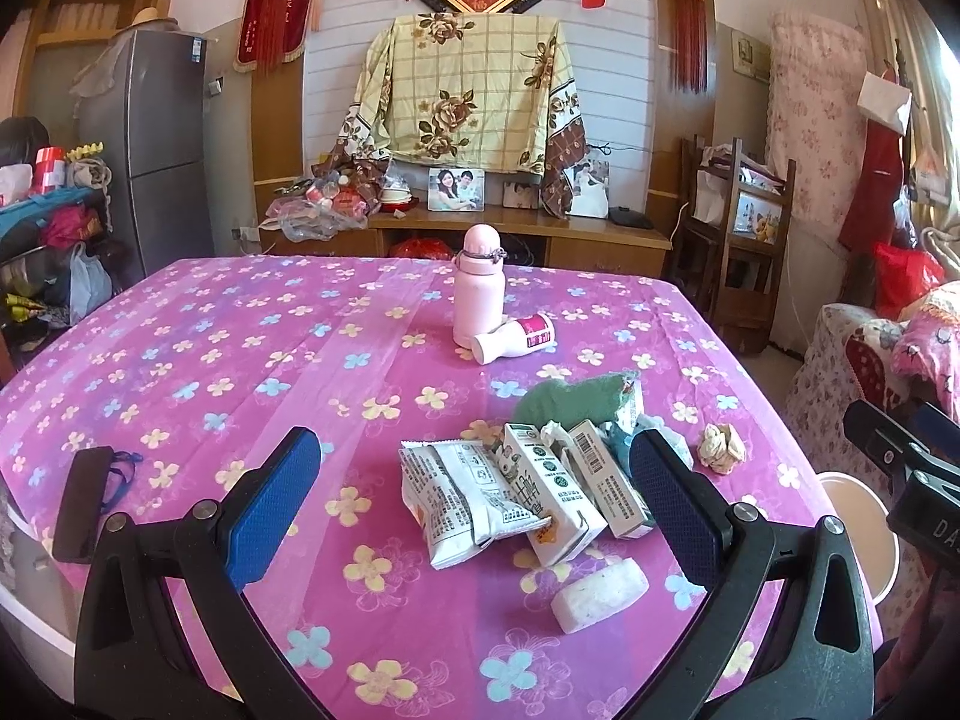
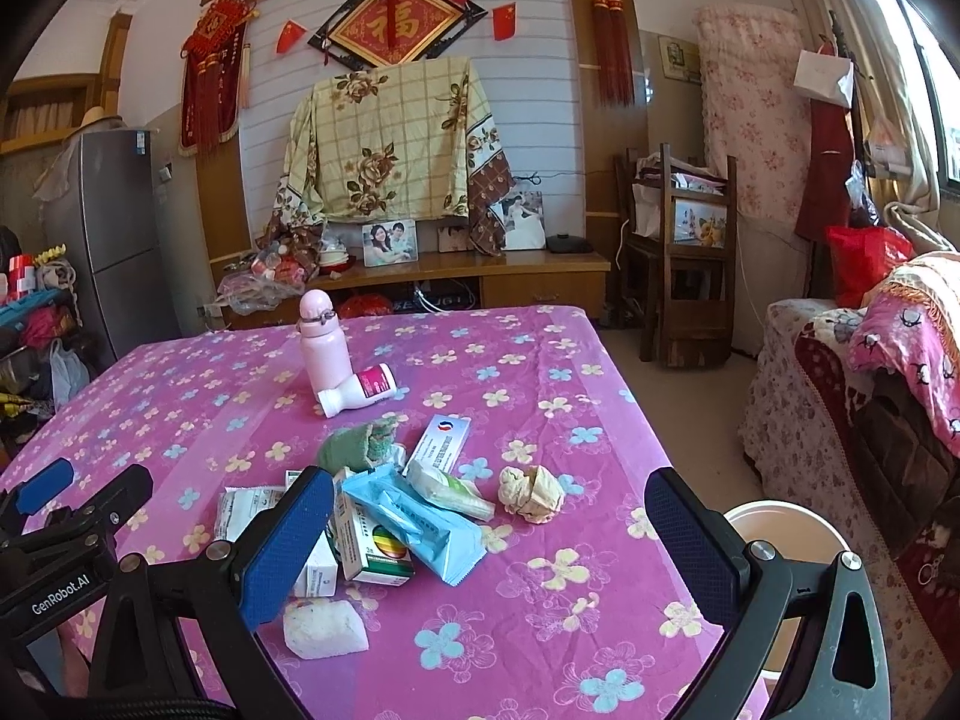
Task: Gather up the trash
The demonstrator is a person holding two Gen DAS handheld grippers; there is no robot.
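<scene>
A heap of trash lies on the pink flowered table [image 1: 240, 360]: white snack packets [image 1: 456, 492], small cartons [image 1: 552, 492], a green cloth [image 1: 564, 399], a crumpled paper ball [image 1: 723, 447] and a white foam block [image 1: 600, 594]. In the right wrist view I see a blue packet [image 2: 414, 522], a green-striped box [image 2: 378, 558], the paper ball [image 2: 531, 492] and the foam block [image 2: 324, 627]. My left gripper [image 1: 474, 498] is open, its fingers either side of the heap, above it. My right gripper [image 2: 489, 540] is open and empty above the table's right part.
A pink flask [image 1: 477, 288] stands mid-table with a white bottle [image 1: 516, 339] lying beside it. A white bin [image 2: 780, 546] stands on the floor at the table's right edge. A dark case [image 1: 81, 501] lies at the left edge. A covered sofa [image 2: 870, 390] stands to the right.
</scene>
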